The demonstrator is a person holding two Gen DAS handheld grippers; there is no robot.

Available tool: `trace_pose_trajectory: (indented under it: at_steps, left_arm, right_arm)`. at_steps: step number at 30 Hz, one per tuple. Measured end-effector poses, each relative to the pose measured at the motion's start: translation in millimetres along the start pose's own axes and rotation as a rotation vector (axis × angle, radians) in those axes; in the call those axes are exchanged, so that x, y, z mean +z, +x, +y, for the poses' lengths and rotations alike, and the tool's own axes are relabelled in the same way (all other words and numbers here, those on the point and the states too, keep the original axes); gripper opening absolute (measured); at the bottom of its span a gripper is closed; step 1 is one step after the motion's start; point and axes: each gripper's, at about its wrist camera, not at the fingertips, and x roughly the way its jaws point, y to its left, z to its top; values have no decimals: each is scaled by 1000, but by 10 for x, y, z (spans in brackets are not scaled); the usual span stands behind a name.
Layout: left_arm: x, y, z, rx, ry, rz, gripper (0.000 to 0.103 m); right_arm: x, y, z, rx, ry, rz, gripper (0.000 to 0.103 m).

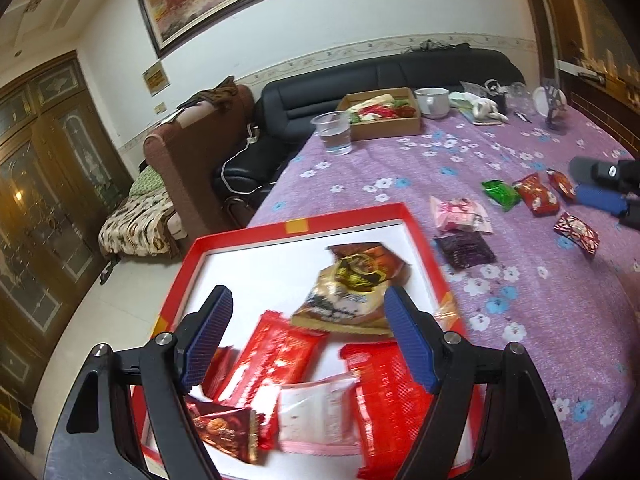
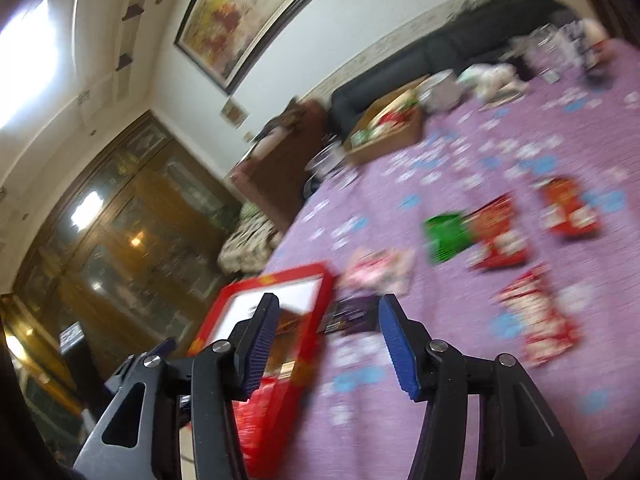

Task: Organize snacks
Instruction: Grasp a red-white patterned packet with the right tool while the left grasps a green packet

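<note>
A plastic cup [image 1: 336, 132] of water stands beside a cardboard box [image 1: 386, 120]; behind them a white mug [image 1: 432, 102] and a black sofa [image 1: 360, 80].

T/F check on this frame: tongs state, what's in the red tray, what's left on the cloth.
1. The left tongs are open, holding nothing. True.
2. The red tray is empty. False: several snack packs lie in it.
3. The green packet lies on the purple cloth, outside the tray. True.
4. The right tongs grip the dark purple packet. False: open, empty.
5. The plastic cup lies tipped over. False: upright.
</note>
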Motion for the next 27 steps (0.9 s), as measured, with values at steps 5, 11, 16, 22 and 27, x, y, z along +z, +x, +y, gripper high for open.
trace_pose_trajectory:
  at_steps: [5,11,16,22,27]
  left_arm:
    - [103,18,-277,-58,59,5,79]
    - [306,42,-638,-105,144,-21,79]
    - [537,197,-848,-134,191,-8,79]
    - [865,544,-1084,-200,188,72,78]
    - [1028,882,-1368,-201,210,142,78]
  right_arm:
    - [120,-299,-489,-119,66,-58,59]
    - [171,-224,-724,-229,94,-3,60]
    - [59,66,-657,-369,-20,88,60]
    - [-42,214,-657,-465,-85,121,57]
    - [-122,333,-562,-605,-209,135,30]
